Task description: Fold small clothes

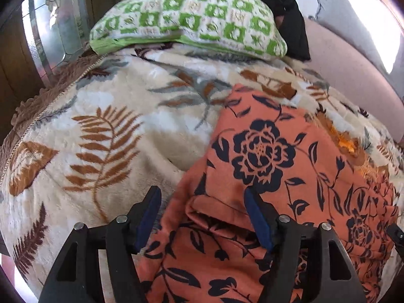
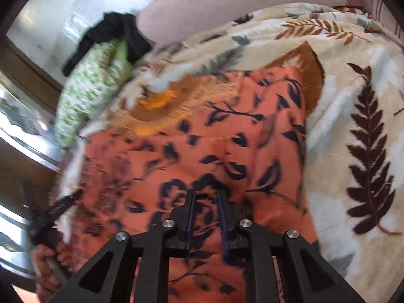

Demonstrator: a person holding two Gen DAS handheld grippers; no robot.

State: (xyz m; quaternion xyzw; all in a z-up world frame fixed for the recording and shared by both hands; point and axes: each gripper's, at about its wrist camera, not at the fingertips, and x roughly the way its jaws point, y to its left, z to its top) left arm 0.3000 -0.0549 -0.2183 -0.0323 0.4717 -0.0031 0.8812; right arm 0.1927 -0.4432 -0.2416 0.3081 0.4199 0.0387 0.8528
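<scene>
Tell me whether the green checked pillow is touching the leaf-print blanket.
Touching. The left wrist view shows the green checked pillow lying on the leaf-print blanket, its lower edge pressed into the pile with no gap.

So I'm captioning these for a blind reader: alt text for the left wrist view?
The open left gripper hovers over an orange garment with dark flowers, lying on a cream leaf-patterned blanket. A green-and-white pillow lies behind.

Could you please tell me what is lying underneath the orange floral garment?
The orange floral garment lies on a cream leaf-print blanket. Whatever lies beneath its folded layers is covered.
</scene>
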